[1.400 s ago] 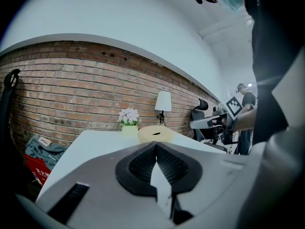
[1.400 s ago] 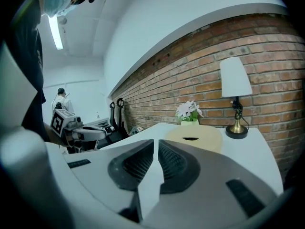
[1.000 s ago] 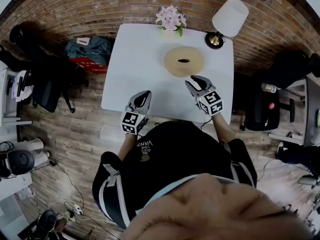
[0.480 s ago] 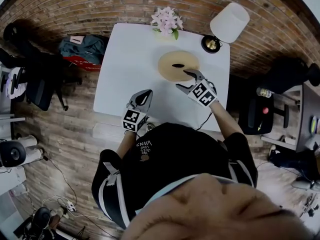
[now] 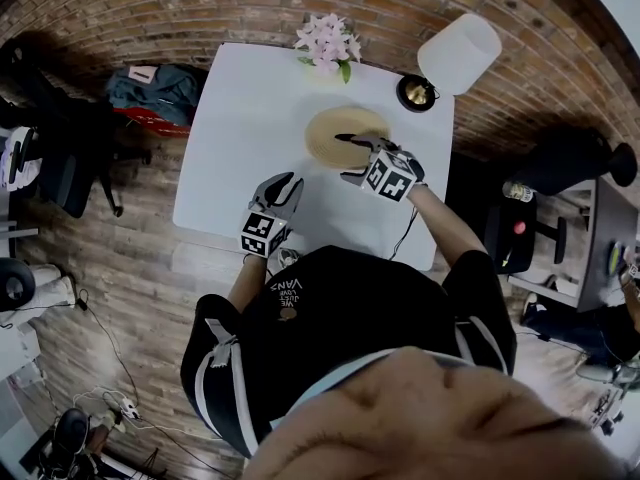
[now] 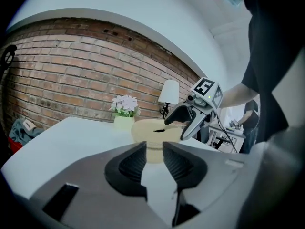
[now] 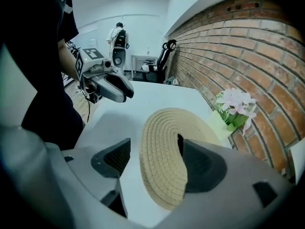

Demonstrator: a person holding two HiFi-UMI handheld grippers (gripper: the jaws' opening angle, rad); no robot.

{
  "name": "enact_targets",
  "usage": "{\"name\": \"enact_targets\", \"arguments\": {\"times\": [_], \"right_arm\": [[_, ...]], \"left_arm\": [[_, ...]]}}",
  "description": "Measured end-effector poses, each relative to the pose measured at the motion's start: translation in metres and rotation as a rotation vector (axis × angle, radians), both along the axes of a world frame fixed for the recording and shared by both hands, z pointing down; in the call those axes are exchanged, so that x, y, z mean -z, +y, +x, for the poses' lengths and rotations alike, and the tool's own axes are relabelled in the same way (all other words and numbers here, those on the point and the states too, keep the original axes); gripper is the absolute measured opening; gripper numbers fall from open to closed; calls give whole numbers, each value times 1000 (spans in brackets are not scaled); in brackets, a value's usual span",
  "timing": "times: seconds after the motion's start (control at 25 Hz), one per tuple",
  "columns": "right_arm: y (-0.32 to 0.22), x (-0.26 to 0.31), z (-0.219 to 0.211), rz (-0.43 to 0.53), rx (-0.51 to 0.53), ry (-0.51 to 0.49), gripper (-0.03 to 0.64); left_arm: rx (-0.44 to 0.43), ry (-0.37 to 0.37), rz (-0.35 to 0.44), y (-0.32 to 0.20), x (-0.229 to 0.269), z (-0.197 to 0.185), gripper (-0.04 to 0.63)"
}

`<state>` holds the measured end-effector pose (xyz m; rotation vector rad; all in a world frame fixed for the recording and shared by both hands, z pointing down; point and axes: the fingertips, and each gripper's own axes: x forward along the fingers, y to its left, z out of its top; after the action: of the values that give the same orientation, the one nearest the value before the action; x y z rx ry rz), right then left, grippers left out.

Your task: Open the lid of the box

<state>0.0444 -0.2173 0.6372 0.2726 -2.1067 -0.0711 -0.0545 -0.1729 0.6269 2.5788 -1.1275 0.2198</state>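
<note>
Resting on the far right part of the white table (image 5: 235,138), the round woven box (image 5: 322,133) is seen closed, with its woven lid (image 7: 162,175) still in place and a small dark handle (image 6: 157,130) at the lid's middle. A pot of pink flowers (image 5: 327,40) and a table lamp (image 5: 455,53) are set behind the box, at the table's edge along the brick wall (image 5: 200,8).

The right gripper (image 5: 362,148) is held over the box and tilted downward. Its jaws have just been opening and are now spread wide. In the right gripper view, one jaw is placed over the lid's centre by the handle, while the other is held outside the rim, above bare table. The near part of the lid is thus bracketed, but no pad is seen pressing on it.

The left gripper (image 5: 287,181) is held near the table's front edge, well apart from the box, and is pointed roughly toward it. Its jaws have just been opening and are parted only slightly, with nothing between them.
</note>
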Motion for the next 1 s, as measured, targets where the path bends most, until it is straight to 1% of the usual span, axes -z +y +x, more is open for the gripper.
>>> {"name": "enact_targets", "arguments": {"times": [0.08,0.12,0.24,0.48,0.6,0.76,0.92,1.0], "right_arm": [[-2,-4,0,-9,27,18,318],[-1,-6,0,-17,44,28,318],[0,-12,-1,-43,80,52,322],[-6,-25,1,-63,125,131,327],[-5,-30,2,-99,157,170,328],[-4,-40,3,-129,185,211,336],[-6,-46,1,-148,189,242,339],[-6,-49,0,-160,197,252,342]], "left_arm": [[-7,12,-20,-6,-6,5,166],[-10,9,-28,-9,-9,7,196],[-28,-20,-41,-15,-19,14,254],[-98,-120,-37,-24,-37,31,305],[-114,-156,-50,-31,-47,38,323],[-140,-211,-51,-42,-57,46,337],[-191,-279,-39,-50,-72,52,339],[-206,-291,-38,-56,-78,56,339]]}}
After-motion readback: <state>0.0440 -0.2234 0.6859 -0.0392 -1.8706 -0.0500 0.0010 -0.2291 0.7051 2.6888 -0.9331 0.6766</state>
